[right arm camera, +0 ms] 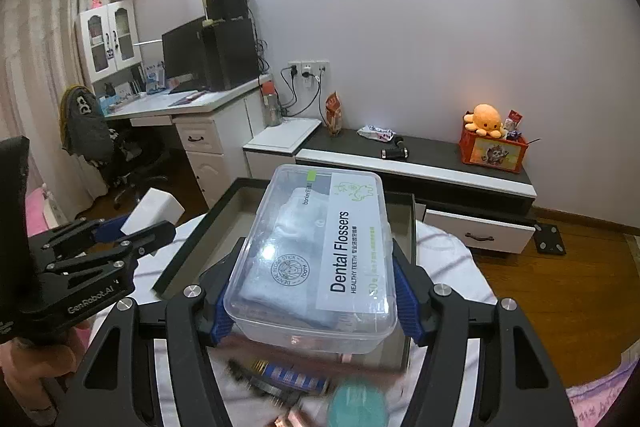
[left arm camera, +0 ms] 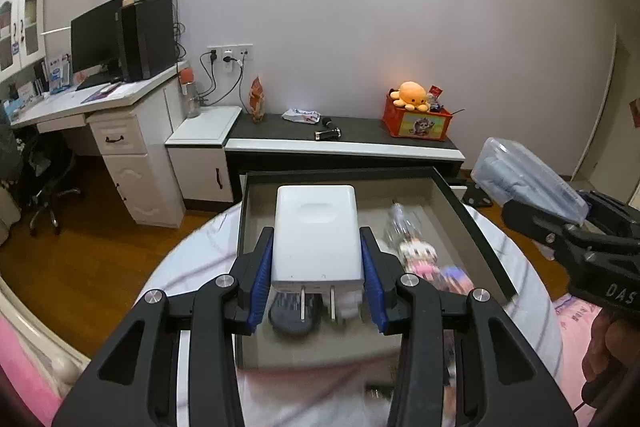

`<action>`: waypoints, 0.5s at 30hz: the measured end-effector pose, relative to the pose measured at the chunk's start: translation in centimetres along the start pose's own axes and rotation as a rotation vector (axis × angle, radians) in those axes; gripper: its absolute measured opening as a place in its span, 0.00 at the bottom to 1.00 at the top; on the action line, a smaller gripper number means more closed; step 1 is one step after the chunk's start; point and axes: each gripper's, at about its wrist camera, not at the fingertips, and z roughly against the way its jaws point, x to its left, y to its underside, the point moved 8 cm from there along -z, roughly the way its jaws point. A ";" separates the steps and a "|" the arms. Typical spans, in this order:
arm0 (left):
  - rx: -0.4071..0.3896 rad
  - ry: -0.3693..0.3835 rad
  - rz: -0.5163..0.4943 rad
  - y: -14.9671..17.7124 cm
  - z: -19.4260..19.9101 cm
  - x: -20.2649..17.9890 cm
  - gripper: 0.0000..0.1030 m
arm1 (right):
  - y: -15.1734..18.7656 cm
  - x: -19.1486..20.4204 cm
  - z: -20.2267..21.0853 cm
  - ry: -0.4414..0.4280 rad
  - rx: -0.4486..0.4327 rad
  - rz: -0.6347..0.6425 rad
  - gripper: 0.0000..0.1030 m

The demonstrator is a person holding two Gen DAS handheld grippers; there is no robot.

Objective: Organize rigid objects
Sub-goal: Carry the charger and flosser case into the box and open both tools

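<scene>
White charger block [left arm camera: 316, 235] sits centre frame in my left wrist view, pinched on both flanks by the blue pads [left arm camera: 261, 281] of the left gripper [left arm camera: 317, 283]. Its two metal prongs point back toward the camera. It is held up off everything, hanging over the open dark-rimmed drawer tray [left arm camera: 476, 223] in the lower middle of the frame.

In my right wrist view, the clear dental flosser box [right arm camera: 320, 255] fills the centre, label facing up, lid on. The right gripper [right arm camera: 316, 301] has its jaws pressed on the box's two long sides, about half spread. The box also hangs above the tray [right arm camera: 192, 247].

The tray rests on a round counter [left arm camera: 188, 259] with a white striped cover. Inside it, at the right in the left view, lies a small clear packet with pink print [left arm camera: 416, 247], blurred. At the bottom of the right view, blurred items: a dark comb-like piece [right arm camera: 276, 379] and a teal round thing [right arm camera: 358, 405]; I cannot tell what they are.

Each gripper shows at the edge of the other's view: right one at far right, left one at lower left, with a hand [right arm camera: 28, 367] on its grip.

Upper background: low dark-topped cabinet [left arm camera: 360, 141] with an orange plush octopus [left arm camera: 412, 93] on a red box [left arm camera: 416, 121], against a white wall.
</scene>
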 end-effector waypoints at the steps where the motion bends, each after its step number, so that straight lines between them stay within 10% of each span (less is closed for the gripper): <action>1: 0.005 -0.003 -0.005 -0.6 -1.0 0.0 0.40 | -0.4 -0.4 -1.1 0.002 0.010 0.000 0.63; 15: 0.171 0.012 0.017 -1.7 -13.7 -0.5 0.40 | 1.0 -5.0 -14.1 0.012 0.245 -0.036 0.63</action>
